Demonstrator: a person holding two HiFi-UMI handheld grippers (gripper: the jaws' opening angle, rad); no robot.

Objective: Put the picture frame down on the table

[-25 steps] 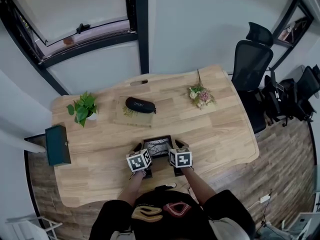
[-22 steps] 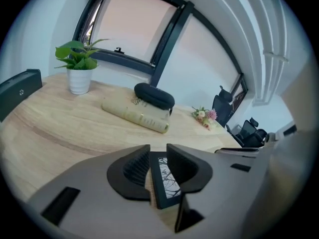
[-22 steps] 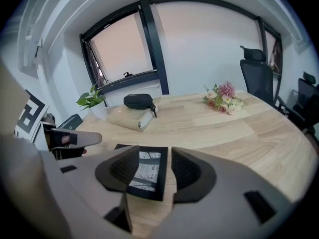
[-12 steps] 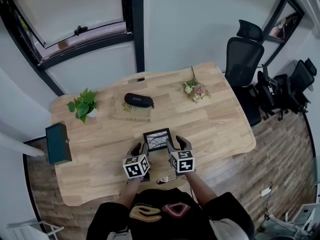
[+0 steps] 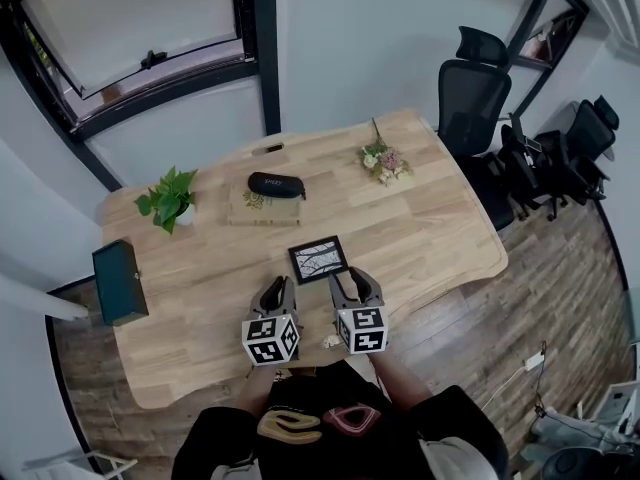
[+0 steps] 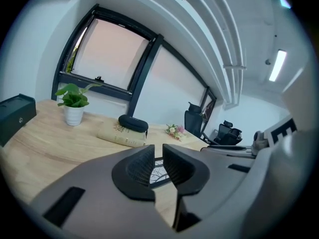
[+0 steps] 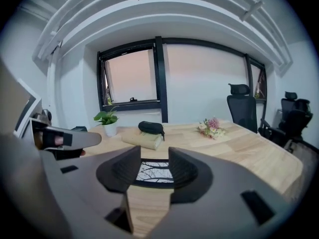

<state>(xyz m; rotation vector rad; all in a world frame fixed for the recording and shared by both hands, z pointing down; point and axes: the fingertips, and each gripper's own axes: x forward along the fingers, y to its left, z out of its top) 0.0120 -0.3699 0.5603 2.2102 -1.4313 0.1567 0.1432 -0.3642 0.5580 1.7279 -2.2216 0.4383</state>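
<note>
The black picture frame (image 5: 319,259) lies flat on the wooden table (image 5: 430,238), its branch print facing up, a little in front of both grippers. My left gripper (image 5: 272,294) is open by a narrow gap, with nothing between its jaws. My right gripper (image 5: 353,286) is open wider and also empty. Both are held near the table's front edge, apart from the frame. The left gripper view shows the frame (image 6: 158,172) through the gap between the jaws, and in the right gripper view the frame (image 7: 154,172) lies just beyond the fingers (image 7: 124,171).
A potted plant (image 5: 168,206) stands at the back left. A black glasses case (image 5: 276,184) rests on a tan book (image 5: 262,211). A dried flower bunch (image 5: 381,161) lies at the back right. A dark green box (image 5: 118,281) overhangs the left edge. Office chairs (image 5: 474,98) stand to the right.
The frame was between both grippers a second ago; now it lies flat on the table. Both grippers have let go and drawn back toward the front edge.
</note>
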